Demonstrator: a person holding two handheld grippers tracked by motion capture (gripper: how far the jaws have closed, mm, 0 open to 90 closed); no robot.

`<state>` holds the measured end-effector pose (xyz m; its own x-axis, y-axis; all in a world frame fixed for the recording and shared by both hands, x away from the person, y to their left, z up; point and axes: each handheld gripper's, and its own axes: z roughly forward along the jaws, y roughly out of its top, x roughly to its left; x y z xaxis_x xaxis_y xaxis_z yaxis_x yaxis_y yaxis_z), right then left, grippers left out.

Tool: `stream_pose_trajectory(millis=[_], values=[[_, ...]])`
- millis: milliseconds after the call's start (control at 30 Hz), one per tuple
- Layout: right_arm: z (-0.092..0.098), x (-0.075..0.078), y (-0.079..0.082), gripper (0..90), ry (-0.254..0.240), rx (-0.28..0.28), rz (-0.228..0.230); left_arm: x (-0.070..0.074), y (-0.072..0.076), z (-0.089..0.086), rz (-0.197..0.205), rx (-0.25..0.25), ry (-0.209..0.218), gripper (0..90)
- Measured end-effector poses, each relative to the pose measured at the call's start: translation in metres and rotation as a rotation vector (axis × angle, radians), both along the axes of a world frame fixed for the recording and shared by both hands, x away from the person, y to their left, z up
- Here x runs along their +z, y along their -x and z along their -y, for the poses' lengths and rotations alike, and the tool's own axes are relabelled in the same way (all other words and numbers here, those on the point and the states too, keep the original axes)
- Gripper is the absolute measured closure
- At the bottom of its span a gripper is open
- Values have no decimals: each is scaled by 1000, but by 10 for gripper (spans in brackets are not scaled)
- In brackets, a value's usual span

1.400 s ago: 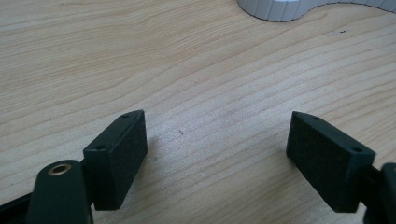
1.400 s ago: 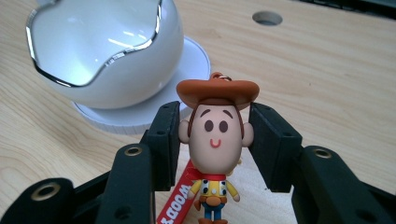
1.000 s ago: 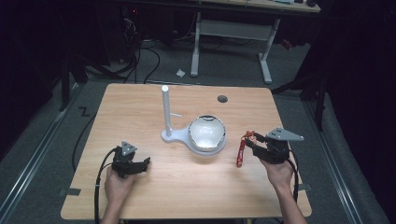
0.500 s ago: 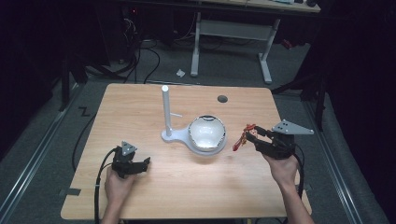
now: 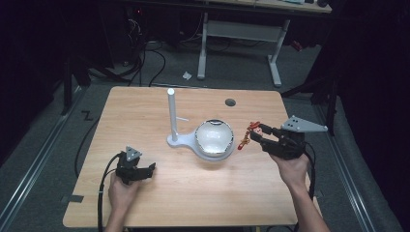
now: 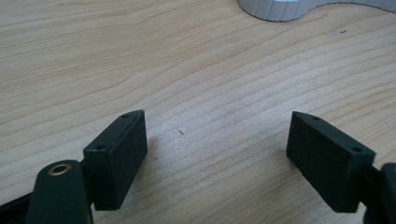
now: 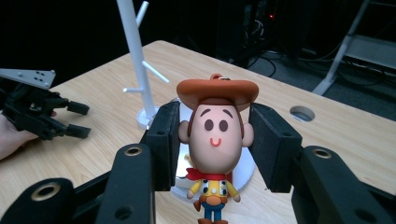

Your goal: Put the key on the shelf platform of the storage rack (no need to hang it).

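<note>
Left gripper [image 5: 145,170]: lower left, jaws wide apart, holding nothing, low over table [image 5: 145,111].
Right gripper [image 5: 255,134]: centre right, jaws clamping cowboy figure [image 7: 215,140] by its head.
Stand [image 5: 173,116]: frame centre.

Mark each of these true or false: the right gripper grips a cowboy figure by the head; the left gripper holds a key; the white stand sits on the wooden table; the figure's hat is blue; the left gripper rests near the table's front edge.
1. The right gripper grips the cowboy figure by its head: true.
2. The left gripper holds a key: false; its fingers are apart with bare wood between them.
3. The white stand sits on the wooden table: true.
4. The figure's hat is blue: false; it is brown.
5. The left gripper rests near the table's front edge: true.
</note>
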<state>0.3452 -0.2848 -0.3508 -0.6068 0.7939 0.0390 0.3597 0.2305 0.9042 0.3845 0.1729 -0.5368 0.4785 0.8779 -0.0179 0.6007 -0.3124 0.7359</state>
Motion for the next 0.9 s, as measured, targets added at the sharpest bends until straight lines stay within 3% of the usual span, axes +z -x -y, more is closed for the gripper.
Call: stream_pose_trajectory(millis=[533, 900], values=[[-33, 12, -16, 556, 15, 76, 7, 0, 0, 0, 0, 0, 0, 208], [-55, -1, -37, 556, 49, 92, -25, 0, 0, 0, 0, 0, 0, 208]])
